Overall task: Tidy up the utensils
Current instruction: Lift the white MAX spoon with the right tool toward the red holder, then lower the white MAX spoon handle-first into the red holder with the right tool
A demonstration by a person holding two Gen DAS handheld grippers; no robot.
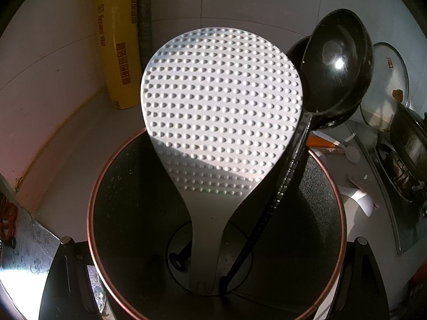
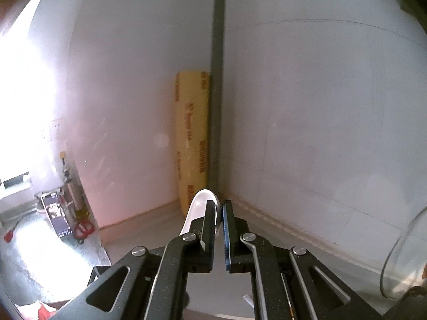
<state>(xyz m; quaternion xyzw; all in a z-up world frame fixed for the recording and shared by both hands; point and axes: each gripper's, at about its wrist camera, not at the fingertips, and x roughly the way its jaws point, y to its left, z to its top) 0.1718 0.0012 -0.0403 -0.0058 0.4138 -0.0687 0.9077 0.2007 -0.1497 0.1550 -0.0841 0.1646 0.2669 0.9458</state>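
Note:
A dark round utensil holder with a copper rim (image 1: 90,213) fills the left wrist view. My left gripper (image 1: 212,242) is shut on it, one black fingertip (image 1: 66,242) on each side of the rim. Inside stand a white dimpled rice paddle (image 1: 221,106) and a black ladle (image 1: 336,61), heads up; a second dark bowl peeks out behind the ladle. In the right wrist view my right gripper (image 2: 218,213) is shut on a white spoon (image 2: 198,208), held above the counter, its bowl sticking out up and to the left of the fingers.
A yellow roll of wrap (image 1: 120,53) (image 2: 192,138) stands in the wall corner. Right of the holder are a glass lid (image 1: 387,80) and a wok on the stove (image 1: 408,144). A phone on a stand (image 2: 57,213) is at the left; a glass rim (image 2: 400,253) at the right.

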